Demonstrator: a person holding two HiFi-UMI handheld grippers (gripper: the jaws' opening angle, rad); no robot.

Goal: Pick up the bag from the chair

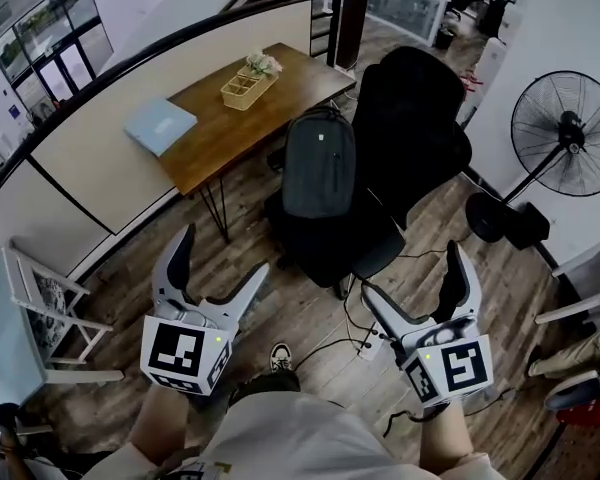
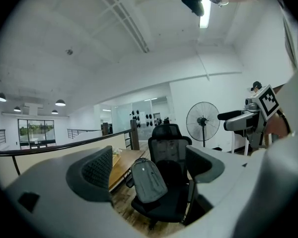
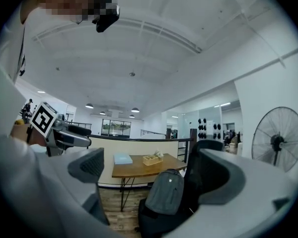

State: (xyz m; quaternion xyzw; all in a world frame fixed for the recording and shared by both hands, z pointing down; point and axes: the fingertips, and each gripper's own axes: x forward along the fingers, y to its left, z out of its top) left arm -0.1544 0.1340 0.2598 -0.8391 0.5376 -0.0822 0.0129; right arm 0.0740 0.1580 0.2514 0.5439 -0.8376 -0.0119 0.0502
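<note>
Both the left gripper (image 1: 225,260) and right gripper (image 1: 412,280) gape empty, well short of the bag (image 1: 320,163) leaning upright on the chair (image 1: 375,243).

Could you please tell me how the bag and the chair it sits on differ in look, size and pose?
Colour: the bag is grey, the chair black.
Size: the bag is much the smaller, narrower than the chair's backrest.
Pose: the bag stands tilted on the chair's seat, while the chair stands on the wooden floor.
Shared: both are beside the wooden table.
</note>
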